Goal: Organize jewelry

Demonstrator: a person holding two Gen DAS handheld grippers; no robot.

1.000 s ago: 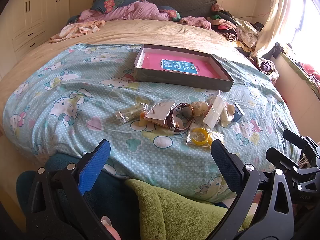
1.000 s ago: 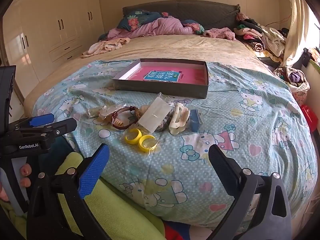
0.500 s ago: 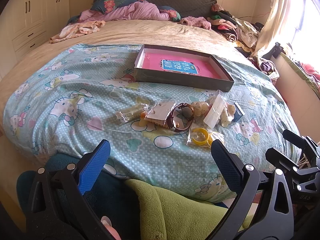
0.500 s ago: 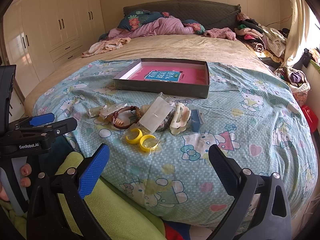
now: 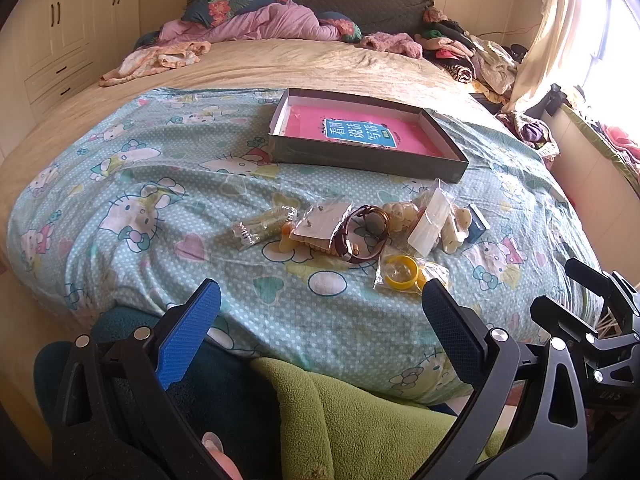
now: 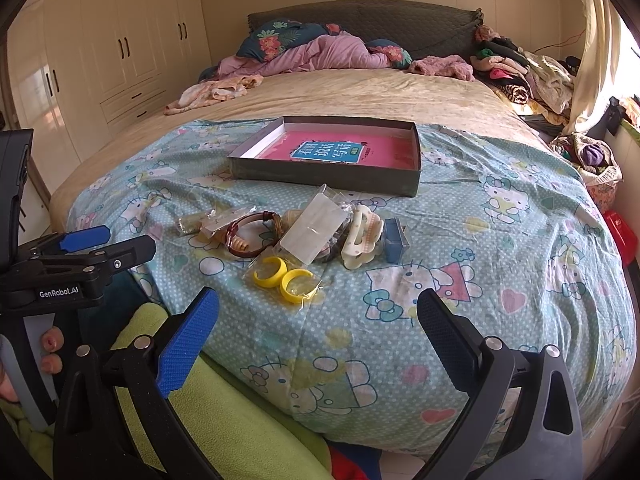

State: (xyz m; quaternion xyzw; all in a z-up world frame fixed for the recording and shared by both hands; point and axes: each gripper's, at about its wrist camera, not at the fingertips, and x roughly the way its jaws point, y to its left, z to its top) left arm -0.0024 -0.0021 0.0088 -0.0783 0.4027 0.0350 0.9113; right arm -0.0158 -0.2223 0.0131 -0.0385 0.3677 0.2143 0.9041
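Observation:
A pile of jewelry lies on the Hello Kitty sheet near the bed's foot: bagged yellow rings (image 6: 287,278) (image 5: 401,277), a brown bracelet (image 6: 250,236) (image 5: 362,236), a clear bag (image 6: 314,229), a cream hair clip (image 6: 362,237), a small blue box (image 6: 394,240) and a bagged chain (image 5: 266,227). Behind it lies an open dark box (image 5: 360,158) (image 6: 320,176) with a pink book inside. My left gripper (image 5: 320,312) and right gripper (image 6: 318,322) are both open and empty, held short of the pile at the bed's foot.
Green and teal fleece (image 5: 360,420) lies under the grippers. Pillows and a purple duvet (image 6: 320,54) are at the headboard. Clothes are heaped at the far right (image 6: 520,72). A wardrobe (image 6: 100,60) stands left, a window with a curtain right.

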